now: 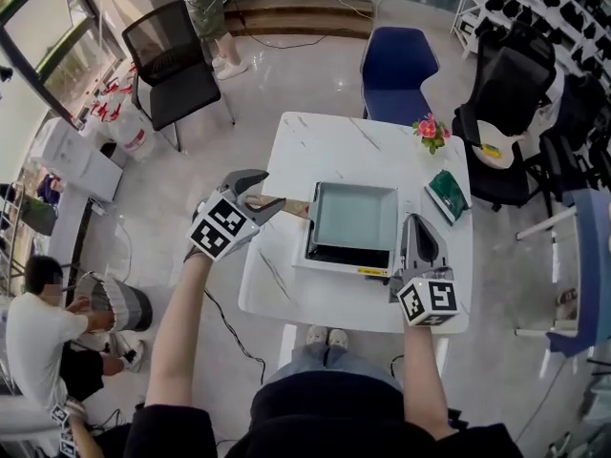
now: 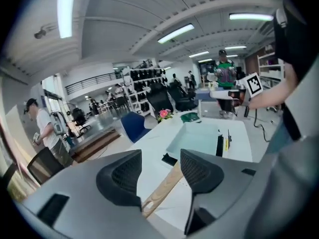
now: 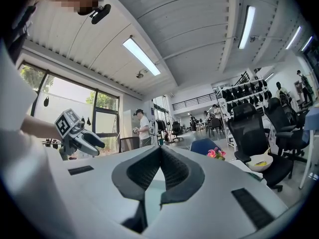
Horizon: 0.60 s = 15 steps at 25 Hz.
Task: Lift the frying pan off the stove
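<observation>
A square grey-green frying pan (image 1: pixel 355 218) sits on a flat white stove (image 1: pixel 325 268) in the middle of the white table (image 1: pixel 286 294). Its wooden handle (image 1: pixel 286 205) sticks out to the left. My left gripper (image 1: pixel 272 191) is open, its jaws either side of the handle's end without pressing on it. In the left gripper view the handle (image 2: pixel 162 190) runs between and below the two pads (image 2: pixel 199 172) toward the pan (image 2: pixel 197 138). My right gripper (image 1: pixel 413 219) hovers level by the pan's right side, shut with its tips (image 3: pixel 160 149) touching and nothing between them.
Pink flowers (image 1: pixel 431 132) and a green packet (image 1: pixel 447 194) stand at the table's far right. A blue chair (image 1: pixel 399 72) is behind the table, with black chairs (image 1: pixel 511 74) to the right. One person stands at the far left (image 1: pixel 205 8) and another sits on the floor (image 1: pixel 43 322).
</observation>
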### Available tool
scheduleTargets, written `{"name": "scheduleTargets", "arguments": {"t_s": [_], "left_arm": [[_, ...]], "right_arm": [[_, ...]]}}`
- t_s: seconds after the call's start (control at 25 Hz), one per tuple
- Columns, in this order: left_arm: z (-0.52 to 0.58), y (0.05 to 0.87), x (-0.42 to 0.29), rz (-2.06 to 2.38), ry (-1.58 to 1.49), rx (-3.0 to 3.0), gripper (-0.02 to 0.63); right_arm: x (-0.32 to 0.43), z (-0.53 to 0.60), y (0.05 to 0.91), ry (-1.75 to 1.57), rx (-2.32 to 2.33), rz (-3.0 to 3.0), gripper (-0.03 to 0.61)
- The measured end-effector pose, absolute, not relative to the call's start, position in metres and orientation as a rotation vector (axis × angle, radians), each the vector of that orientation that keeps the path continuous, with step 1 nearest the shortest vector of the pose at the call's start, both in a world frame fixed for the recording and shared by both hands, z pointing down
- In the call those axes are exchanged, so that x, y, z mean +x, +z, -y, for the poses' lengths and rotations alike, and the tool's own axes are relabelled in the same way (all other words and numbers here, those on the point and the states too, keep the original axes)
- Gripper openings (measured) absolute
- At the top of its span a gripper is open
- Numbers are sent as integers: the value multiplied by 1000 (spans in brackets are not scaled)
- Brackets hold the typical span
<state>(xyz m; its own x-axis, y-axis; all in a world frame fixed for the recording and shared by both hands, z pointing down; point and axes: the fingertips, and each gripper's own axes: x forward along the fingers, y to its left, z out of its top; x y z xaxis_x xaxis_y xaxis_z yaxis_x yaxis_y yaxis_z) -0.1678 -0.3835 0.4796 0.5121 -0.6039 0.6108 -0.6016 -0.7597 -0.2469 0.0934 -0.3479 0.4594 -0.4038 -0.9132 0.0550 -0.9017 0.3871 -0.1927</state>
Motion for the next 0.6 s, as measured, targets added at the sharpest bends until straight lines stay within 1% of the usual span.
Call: {"name": "scheduleTargets", "arguments": {"t_s": [0.32,0.44,0.6], "left_arm": [[372,544,-143,-303,-1661,-2525,259],[371,572,-152,-140,-1836,-2392,259],[372,605,-160,-12,-1970,-2300,258]], "right_arm": [[95,354,471,-321,-1708,-2575,2],[97,356,475,-316,-1708,-2579,2],[101,358,478,-343,-1741,-2567,2]]}}
